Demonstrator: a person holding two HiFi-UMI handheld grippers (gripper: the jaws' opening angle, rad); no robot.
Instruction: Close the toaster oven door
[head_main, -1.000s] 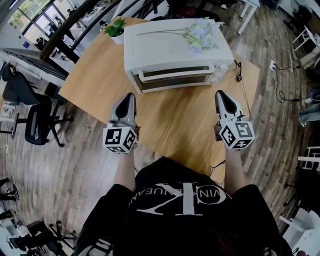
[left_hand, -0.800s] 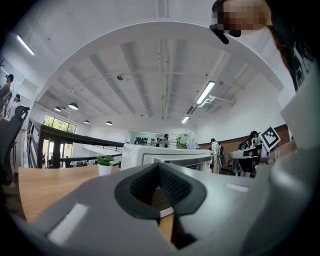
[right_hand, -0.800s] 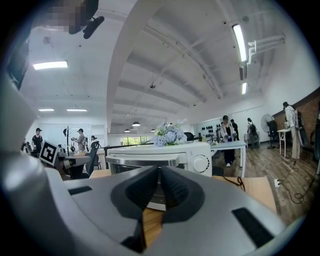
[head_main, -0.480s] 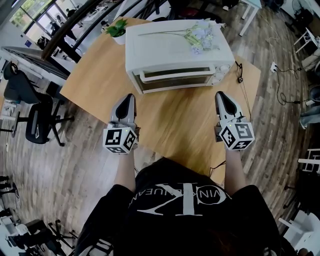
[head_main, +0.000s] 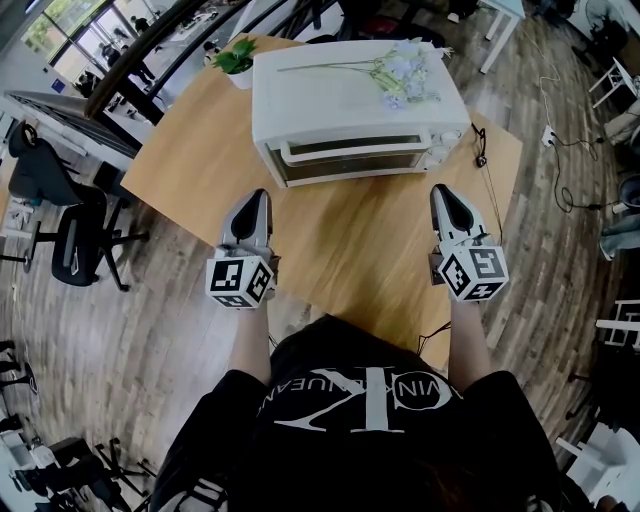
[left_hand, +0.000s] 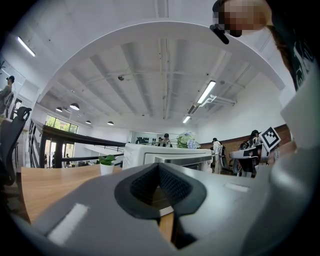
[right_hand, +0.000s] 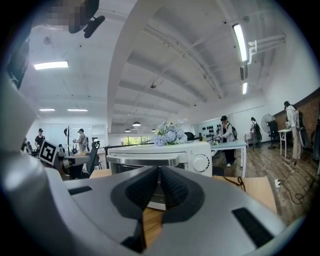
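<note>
Head view shows the white toaster oven (head_main: 355, 95) on the wooden table (head_main: 190, 175), its door (head_main: 350, 160) upright against the front and flowers (head_main: 400, 70) lying on top. The left gripper (head_main: 255, 195) and right gripper (head_main: 441, 190) hang short of it, jaws clenched on nothing.
</note>
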